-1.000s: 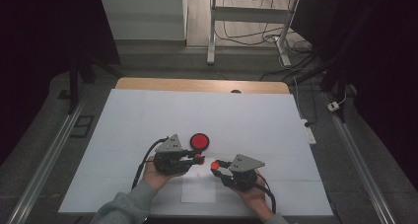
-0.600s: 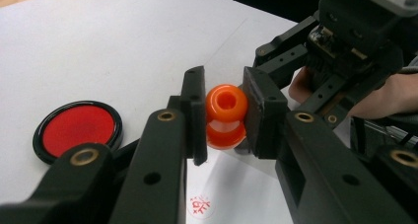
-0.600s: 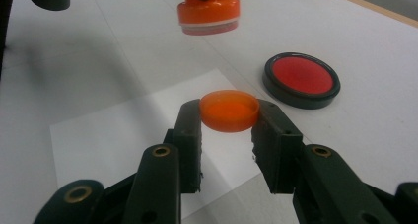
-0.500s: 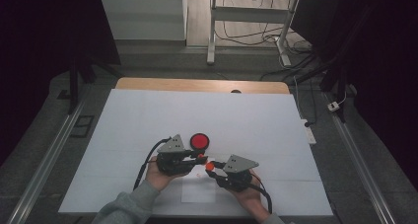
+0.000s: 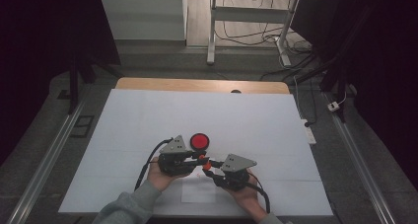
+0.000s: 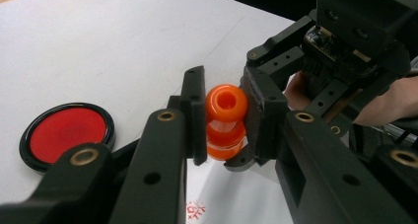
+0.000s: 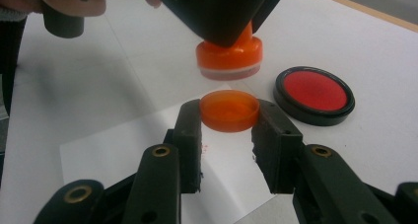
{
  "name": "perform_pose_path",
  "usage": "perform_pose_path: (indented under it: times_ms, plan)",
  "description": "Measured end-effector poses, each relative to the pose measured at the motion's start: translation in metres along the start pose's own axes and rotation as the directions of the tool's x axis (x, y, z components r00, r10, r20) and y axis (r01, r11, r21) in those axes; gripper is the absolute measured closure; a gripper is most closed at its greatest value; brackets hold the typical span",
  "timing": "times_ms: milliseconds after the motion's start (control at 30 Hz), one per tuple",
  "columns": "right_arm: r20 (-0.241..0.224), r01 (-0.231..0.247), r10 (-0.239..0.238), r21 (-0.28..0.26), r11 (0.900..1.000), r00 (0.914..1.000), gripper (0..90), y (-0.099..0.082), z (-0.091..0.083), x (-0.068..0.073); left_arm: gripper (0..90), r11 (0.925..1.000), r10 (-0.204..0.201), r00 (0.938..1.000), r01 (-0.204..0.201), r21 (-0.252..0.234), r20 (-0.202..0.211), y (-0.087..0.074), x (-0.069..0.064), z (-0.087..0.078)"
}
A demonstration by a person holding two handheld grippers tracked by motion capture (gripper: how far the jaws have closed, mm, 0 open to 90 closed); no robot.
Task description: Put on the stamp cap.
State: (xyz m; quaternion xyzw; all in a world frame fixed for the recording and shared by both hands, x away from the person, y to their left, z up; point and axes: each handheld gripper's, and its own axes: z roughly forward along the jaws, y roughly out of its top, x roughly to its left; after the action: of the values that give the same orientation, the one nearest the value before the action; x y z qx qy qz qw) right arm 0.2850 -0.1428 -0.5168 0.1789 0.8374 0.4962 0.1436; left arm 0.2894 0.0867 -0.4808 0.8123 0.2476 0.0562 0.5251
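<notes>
While the left gripper (image 6: 224, 120) pinches the stamp (image 6: 226, 121) and the right gripper (image 7: 227, 118) its cap (image 7: 229, 110), both seem light, rigid, slippery plastic; the ink pad (image 5: 199, 141) lies at twelve o'clock.

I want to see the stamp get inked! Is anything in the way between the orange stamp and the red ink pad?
Nothing visible blocks it. The left tool holds the orange stamp above the table, and the red ink pad lies uncovered beside it. The right tool holds the orange cap off to the side.
</notes>
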Motion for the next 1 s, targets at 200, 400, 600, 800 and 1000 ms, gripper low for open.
perform_pose_path:
  times_ms: [200,400,600,800,1000]
  plan:
    - [-0.003,-0.002,0.002,-0.006,1.0000,1.0000,64.2,0.0011,0.0008,0.0012,72.0,1.0000,-0.001,1.0000,0.001,0.008,0.002,-0.0009,0.0005,0.0013]
    - [-0.001,-0.007,0.007,-0.017,0.9998,1.0000,64.2,0.0019,-0.0001,0.0003,72.0,0.9999,0.002,1.0000,-0.002,0.014,0.004,-0.0020,-0.0002,0.0036]
    - [0.002,-0.013,0.013,-0.025,0.9996,0.9999,64.2,0.0023,-0.0011,0.0003,72.0,0.9999,0.001,1.0000,-0.001,0.015,0.002,-0.0027,0.0000,0.0043]
    - [0.001,-0.010,0.010,-0.028,0.9996,1.0000,64.2,0.0029,-0.0013,0.0008,72.0,0.9999,0.001,1.0000,-0.001,0.016,0.003,-0.0028,-0.0012,0.0053]
    - [0.002,-0.005,0.005,-0.028,0.9996,1.0000,64.2,0.0033,-0.0018,0.0015,72.0,0.9998,0.006,1.0000,-0.006,0.022,0.002,-0.0032,-0.0021,0.0068]
